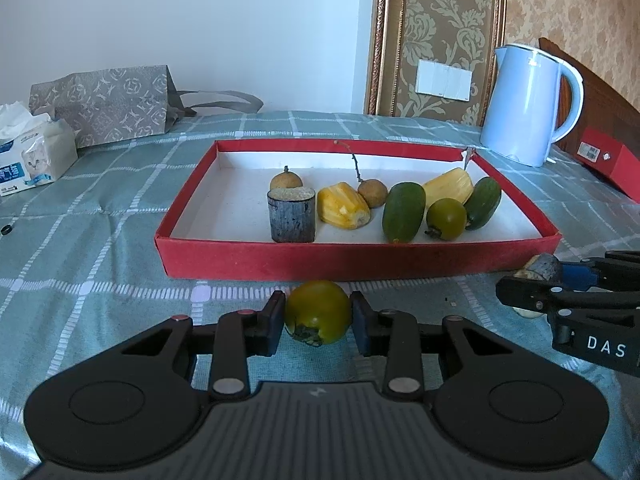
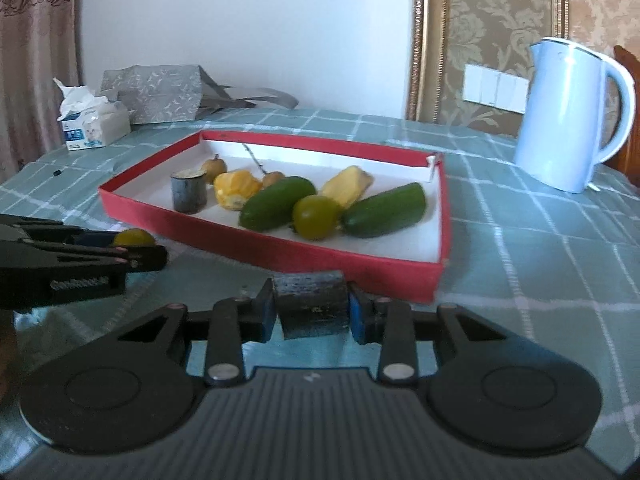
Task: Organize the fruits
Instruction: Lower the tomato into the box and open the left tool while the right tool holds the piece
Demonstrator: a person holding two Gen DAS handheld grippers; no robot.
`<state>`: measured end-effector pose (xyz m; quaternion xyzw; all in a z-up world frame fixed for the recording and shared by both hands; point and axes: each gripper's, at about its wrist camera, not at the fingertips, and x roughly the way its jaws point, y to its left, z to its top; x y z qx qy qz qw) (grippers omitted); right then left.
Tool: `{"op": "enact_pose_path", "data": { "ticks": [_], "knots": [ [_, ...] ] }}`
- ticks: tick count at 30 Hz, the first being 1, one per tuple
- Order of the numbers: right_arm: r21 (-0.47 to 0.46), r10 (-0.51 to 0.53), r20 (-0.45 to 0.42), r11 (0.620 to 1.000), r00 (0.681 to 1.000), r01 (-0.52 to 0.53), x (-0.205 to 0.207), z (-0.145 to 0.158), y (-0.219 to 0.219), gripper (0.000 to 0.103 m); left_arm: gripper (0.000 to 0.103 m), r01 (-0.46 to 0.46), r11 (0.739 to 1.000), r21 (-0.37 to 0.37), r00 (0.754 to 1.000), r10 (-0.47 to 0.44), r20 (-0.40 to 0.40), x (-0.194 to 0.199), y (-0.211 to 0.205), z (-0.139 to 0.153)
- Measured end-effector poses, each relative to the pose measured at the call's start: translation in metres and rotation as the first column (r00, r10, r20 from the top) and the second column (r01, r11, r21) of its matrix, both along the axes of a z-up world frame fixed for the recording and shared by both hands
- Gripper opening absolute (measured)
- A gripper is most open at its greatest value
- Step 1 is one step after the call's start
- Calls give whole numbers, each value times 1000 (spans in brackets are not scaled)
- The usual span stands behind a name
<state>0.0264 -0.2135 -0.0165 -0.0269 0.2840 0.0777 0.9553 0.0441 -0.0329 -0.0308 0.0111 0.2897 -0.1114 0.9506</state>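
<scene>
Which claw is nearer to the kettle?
Right. The right claw, shut on a dark stub, sits before the tray's near right end, the kettle's side. The left claw, shut on a tomato, is farther left.

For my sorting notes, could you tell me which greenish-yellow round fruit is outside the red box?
The one gripped in the left claw; its twin lies inside the box.

Checked cloth (image 1: 100,240): red tray (image 1: 360,258), kettle (image 1: 524,104), tissue pack (image 1: 36,152), bag (image 1: 108,108).
</scene>
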Motion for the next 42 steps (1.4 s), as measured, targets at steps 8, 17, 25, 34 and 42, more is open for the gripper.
{"op": "enact_pose_path", "data": {
  "ticks": [8,17,25,34,42],
  "knots": [
    [-44,-9,-21,999,1000,8,0,-8,4,33,34,-9,1000,13,997,8,73,-12,1,7],
    [-75,-8,-22,997,1000,6,-1,-8,9,33,34,27,1000,14,990,-28,135,-8,-13,32],
    [-83,-6,-20,997,1000,5,-1,-9,9,33,34,14,998,54,993,-21,120,49,-34,47],
    [-88,-5,-19,996,1000,3,-1,-9,10,33,36,-48,990,134,995,35,95,108,-54,35],
    [-95,-1,-17,995,1000,0,-3,-9,13,34,79,-151,976,158,968,114,223,96,-47,41]
  ]
}}
